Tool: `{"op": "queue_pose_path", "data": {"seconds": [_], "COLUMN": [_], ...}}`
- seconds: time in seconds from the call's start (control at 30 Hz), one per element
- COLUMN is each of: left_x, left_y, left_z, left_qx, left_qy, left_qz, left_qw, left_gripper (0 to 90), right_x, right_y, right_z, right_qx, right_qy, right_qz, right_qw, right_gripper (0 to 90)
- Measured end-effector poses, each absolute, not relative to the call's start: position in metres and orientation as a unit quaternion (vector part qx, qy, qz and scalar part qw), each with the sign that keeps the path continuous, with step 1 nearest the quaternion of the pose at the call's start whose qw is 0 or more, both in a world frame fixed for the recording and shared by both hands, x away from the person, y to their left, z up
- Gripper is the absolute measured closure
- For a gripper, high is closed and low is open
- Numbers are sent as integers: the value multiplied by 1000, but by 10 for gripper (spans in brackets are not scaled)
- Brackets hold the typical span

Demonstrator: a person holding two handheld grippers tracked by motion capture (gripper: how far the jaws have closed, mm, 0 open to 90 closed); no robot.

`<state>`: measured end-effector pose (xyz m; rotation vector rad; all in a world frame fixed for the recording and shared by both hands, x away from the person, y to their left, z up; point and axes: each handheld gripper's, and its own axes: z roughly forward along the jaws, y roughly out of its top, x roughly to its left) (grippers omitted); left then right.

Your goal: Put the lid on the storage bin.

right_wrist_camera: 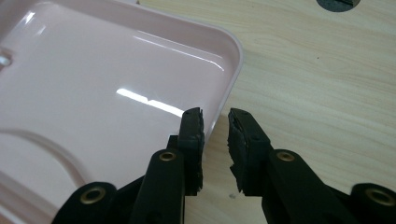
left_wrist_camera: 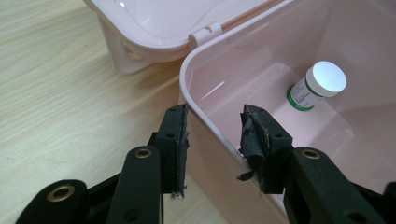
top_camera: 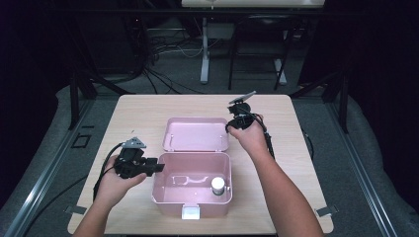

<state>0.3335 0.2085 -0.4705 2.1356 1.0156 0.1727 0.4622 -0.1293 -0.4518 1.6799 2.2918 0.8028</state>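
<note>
In the high view, the pink box (top_camera: pixel 193 185) sits at lower centre of the surface (top_camera: pixel 138 106), its lid (top_camera: pixel 196 134) lying open behind. In the left gripper view, your left gripper (left_wrist_camera: pixel 215 135) straddles the box wall, not pressing. In the right gripper view, your right gripper (right_wrist_camera: pixel 215 135) straddles the lid's edge, open; no pad presses on it.
</note>
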Motion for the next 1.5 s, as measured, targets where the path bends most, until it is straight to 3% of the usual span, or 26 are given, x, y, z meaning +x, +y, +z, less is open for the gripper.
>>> {"op": "queue_pose_path", "data": {"seconds": [0.63, 1.5], "left_x": [334, 334], "left_y": [210, 208], "left_z": [-471, -472], "left_qx": [832, 830], "left_qy": [400, 405], "left_qz": [63, 60], "left_qw": [381, 377], "left_gripper": [614, 617], "right_x": [476, 474], "right_y": [-120, -116], "right_z": [-470, -467], "right_qx": [606, 615], "right_qy": [748, 738], "right_qz": [258, 260], "right_qw": [81, 96], "right_gripper": [796, 824]}}
